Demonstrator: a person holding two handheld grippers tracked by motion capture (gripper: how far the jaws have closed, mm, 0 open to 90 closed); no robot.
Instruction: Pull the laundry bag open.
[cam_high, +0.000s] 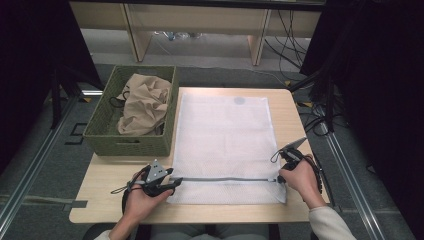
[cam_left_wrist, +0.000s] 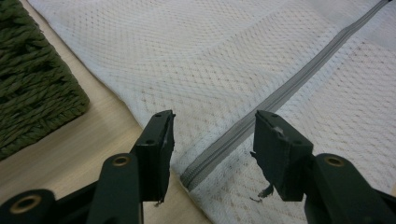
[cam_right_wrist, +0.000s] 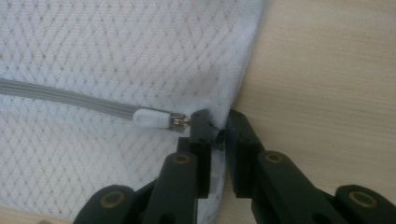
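A white mesh bag (cam_high: 225, 135) lies flat on the wooden table (cam_high: 295, 107), with a grey zipper (cam_high: 225, 179) running across its near end. My left gripper (cam_high: 176, 183) sits at the bag's left edge. In the left gripper view its jaws (cam_left_wrist: 212, 135) stand open on either side of the zipper's closed end (cam_left_wrist: 196, 170), apart from it. My right gripper (cam_high: 280, 176) is at the bag's right edge. In the right gripper view it (cam_right_wrist: 218, 126) is shut on the fabric edge of the bag, just right of the white zipper pull (cam_right_wrist: 149, 118).
A green woven basket (cam_high: 130, 142) holding a crumpled beige cloth (cam_high: 145, 102) stands at the table's left, close to the bag; its corner (cam_left_wrist: 32, 88) shows in the left gripper view. Bare wood lies right of the bag and along the near edge.
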